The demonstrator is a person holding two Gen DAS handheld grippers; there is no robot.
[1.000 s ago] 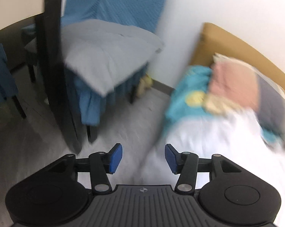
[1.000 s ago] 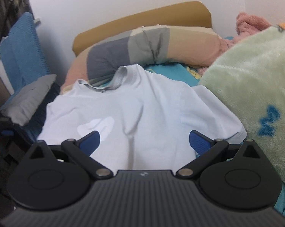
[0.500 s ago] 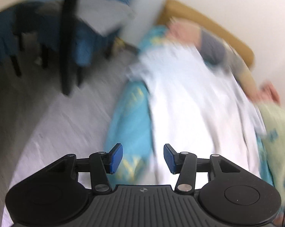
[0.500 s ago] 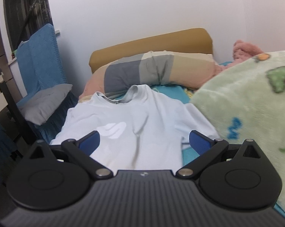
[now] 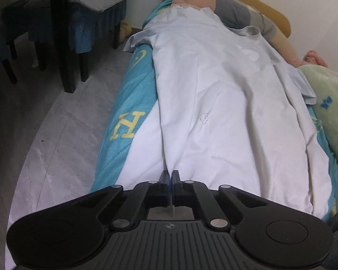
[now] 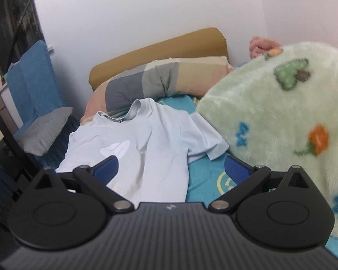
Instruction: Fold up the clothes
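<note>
A pale blue T-shirt [image 5: 214, 103] lies flat along the bed, its collar at the far end against the pillow and its hem nearest me. My left gripper [image 5: 169, 178] is shut on the hem's near left corner, and a thin fold of cloth shows between the blue pads. In the right wrist view the same T-shirt [image 6: 146, 139] shows its white chest print and its right sleeve. My right gripper [image 6: 172, 167] stands wide open over the shirt's lower right side and the teal sheet, with nothing between its fingers.
The teal bed sheet [image 5: 128, 103] drops to grey floor on the left. A fluffy green blanket [image 6: 281, 117] is heaped on the right. A striped pillow [image 6: 160, 81] lies below the tan headboard [image 6: 160, 51]. A grey-cushioned chair [image 5: 97, 6] and a black post [image 5: 63, 33] stand left of the bed.
My left gripper swung from the chair toward the bed, came down to the shirt's hem and shut on it. My right gripper drew back a little and stayed open.
</note>
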